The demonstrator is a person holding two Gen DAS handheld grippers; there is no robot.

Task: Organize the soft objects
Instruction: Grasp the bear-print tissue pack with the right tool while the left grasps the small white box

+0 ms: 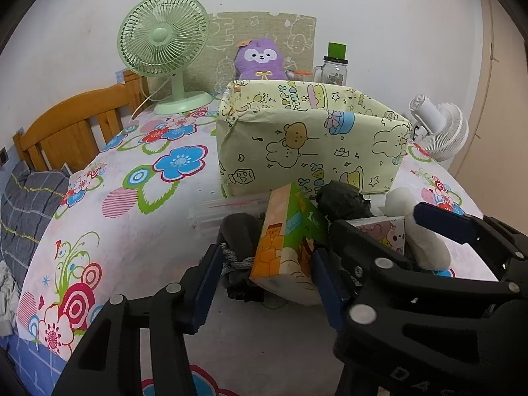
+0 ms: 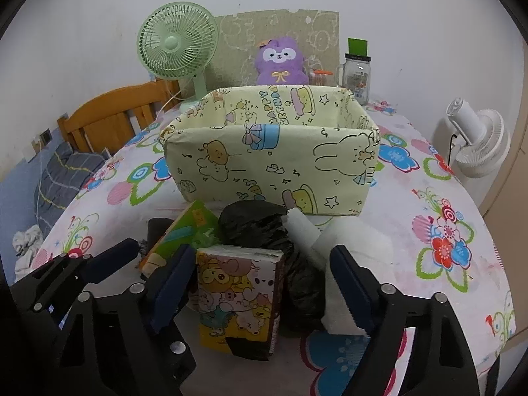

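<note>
Left gripper (image 1: 264,274) jaws wide round orange pack (image 1: 283,247) – right gripper (image 2: 264,283) wide round cartoon pack (image 2: 241,297), box (image 2: 270,151) behind.

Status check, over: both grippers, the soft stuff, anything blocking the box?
Left gripper open around orange tissue pack. Right gripper open around cartoon tissue pack. Black bag and white roll lie between packs and box.
</note>
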